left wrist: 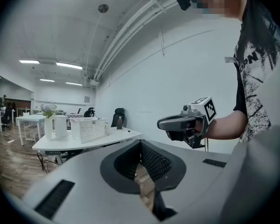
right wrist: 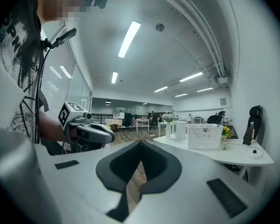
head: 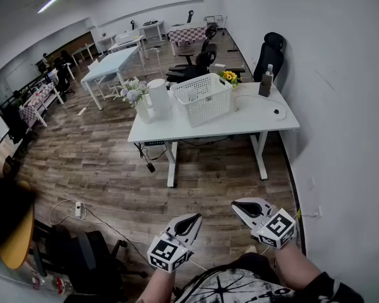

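Both grippers hang low in front of the person's body, over bare wooden floor. My left gripper (head: 192,220) (left wrist: 141,146) has its jaws together with nothing between them. My right gripper (head: 241,206) (right wrist: 140,146) is likewise shut and holds nothing. Each shows in the other's view: the right gripper (left wrist: 165,123) beside a forearm, the left gripper (right wrist: 109,135) at the left. A white table (head: 240,126) stands well ahead, out of reach. On it are a white slatted basket (head: 203,97), a white jug (head: 158,95), a vase of flowers (head: 136,96) and a dark bottle (head: 266,81).
A white wall runs along the right. Black office chairs (head: 199,65) stand behind the table. A power strip with cable (head: 78,210) lies on the floor at the left, near a black chair (head: 82,257) and a yellow round top (head: 18,238). More tables fill the room's far end.
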A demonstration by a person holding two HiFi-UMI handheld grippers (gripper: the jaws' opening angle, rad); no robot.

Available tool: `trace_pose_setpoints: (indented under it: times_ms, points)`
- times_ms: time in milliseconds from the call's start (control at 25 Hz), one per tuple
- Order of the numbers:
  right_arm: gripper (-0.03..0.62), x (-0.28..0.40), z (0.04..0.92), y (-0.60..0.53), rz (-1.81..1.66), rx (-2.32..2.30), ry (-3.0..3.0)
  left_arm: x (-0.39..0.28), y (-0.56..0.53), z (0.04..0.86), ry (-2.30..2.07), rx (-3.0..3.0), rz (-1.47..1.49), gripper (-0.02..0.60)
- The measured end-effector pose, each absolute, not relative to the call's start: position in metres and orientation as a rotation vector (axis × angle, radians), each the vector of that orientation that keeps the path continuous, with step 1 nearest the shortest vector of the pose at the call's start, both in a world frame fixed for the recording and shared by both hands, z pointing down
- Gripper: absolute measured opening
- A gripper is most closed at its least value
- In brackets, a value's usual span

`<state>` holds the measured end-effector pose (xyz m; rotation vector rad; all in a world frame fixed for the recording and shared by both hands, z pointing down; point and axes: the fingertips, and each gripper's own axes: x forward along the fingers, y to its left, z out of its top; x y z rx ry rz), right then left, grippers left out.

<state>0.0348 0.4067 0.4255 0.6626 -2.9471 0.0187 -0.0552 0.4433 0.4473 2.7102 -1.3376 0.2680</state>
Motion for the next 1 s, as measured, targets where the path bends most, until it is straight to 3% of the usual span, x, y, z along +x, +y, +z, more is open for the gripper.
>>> trace_pose_setpoints:
  times_ms: [1000]
  points:
    - [0.023, 0.034, 0.445, 0.415, 0.108, 0.665, -2.922, -0.054, 0.448, 0.464, -1.316, 2.693, 0.284, 0.009]
